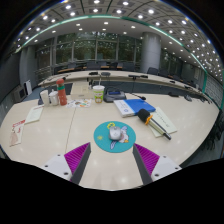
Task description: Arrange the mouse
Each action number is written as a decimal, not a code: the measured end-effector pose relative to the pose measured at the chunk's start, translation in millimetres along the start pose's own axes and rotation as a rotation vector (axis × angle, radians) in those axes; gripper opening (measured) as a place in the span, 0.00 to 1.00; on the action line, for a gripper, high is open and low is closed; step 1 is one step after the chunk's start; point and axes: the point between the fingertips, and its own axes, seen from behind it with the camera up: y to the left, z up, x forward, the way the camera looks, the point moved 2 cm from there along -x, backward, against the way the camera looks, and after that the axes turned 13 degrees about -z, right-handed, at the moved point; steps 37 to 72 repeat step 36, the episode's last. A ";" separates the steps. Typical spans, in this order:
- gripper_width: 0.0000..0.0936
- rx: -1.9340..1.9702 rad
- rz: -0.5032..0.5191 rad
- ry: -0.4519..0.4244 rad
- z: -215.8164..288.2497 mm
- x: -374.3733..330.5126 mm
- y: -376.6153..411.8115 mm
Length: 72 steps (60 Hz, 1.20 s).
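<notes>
A small white mouse [117,132] sits on a round teal mouse mat [103,142] on the beige table [60,138], just ahead of my fingers and centred between their lines. My gripper [112,158] is open and empty. Its two fingers, with purple pads [76,156], stand wide apart short of the mat, above the table. Nothing is between them.
Blue and white books [135,105] and pens [156,127] lie to the right beyond the mat. Cups and bottles [58,96] stand at the far left, a pale cup [98,93] behind the mat. Papers [22,128] lie at the left. Chairs line the far table edge.
</notes>
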 end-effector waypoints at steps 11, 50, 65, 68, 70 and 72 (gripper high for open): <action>0.92 -0.014 -0.032 -0.031 -15.5 -100.2 -6.4; 0.92 -0.008 -0.043 -0.055 -45.5 -211.9 -7.9; 0.92 -0.008 -0.043 -0.055 -45.5 -211.9 -7.9; 0.92 -0.008 -0.043 -0.055 -45.5 -211.9 -7.9; 0.92 -0.008 -0.043 -0.055 -45.5 -211.9 -7.9; 0.92 -0.008 -0.043 -0.055 -45.5 -211.9 -7.9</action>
